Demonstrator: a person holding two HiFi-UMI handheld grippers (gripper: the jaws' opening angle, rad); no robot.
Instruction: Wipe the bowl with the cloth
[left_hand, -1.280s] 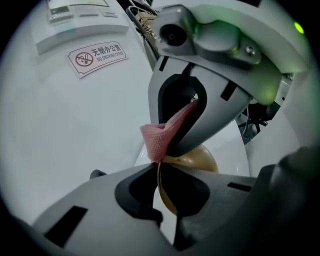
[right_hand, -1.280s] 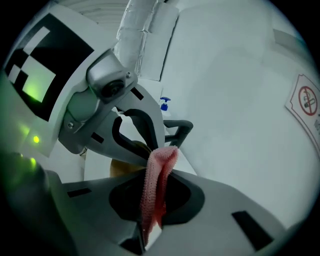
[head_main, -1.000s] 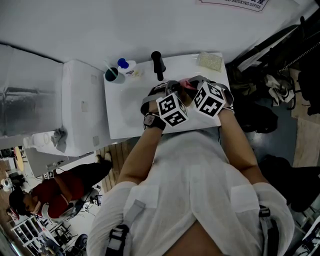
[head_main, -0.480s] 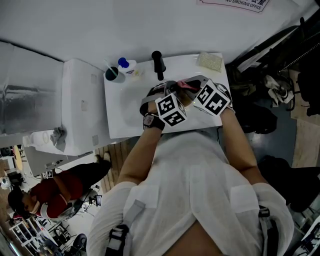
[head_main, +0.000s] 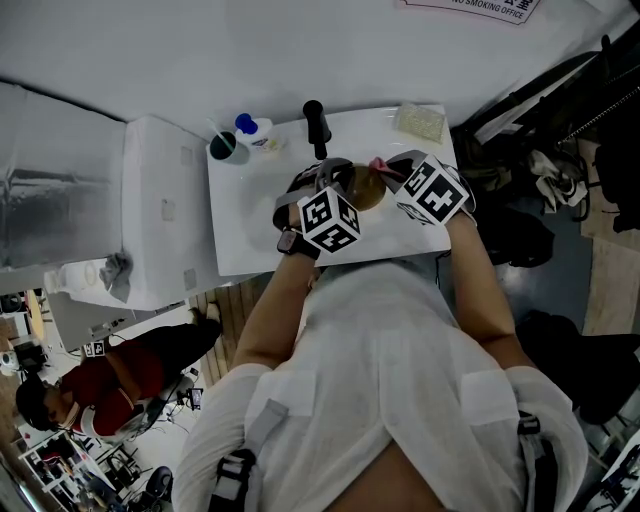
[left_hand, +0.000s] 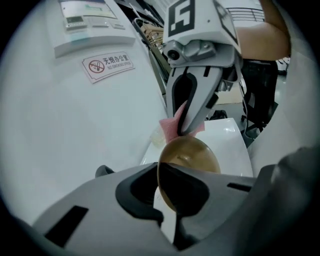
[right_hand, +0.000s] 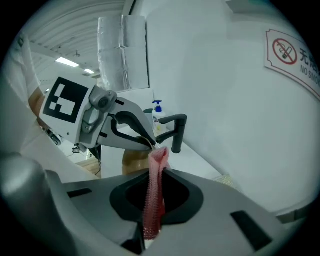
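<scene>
The left gripper (left_hand: 172, 207) has its fingers clamped on the rim of the brown bowl (left_hand: 192, 155), which is held tilted above the white desk (head_main: 240, 230). The right gripper (right_hand: 152, 220) has its fingers pinching the pink cloth (right_hand: 156, 190), whose tip is at the bowl's far rim.

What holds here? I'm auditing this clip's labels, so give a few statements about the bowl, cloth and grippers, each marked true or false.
The left gripper clamps the brown bowl by its rim. True.
The right gripper has empty jaws. False: they are shut on the pink cloth.
The bowl lies flat on the table. False: it is held tilted in the jaws.
A blue-topped bottle stands on the table. True.
</scene>
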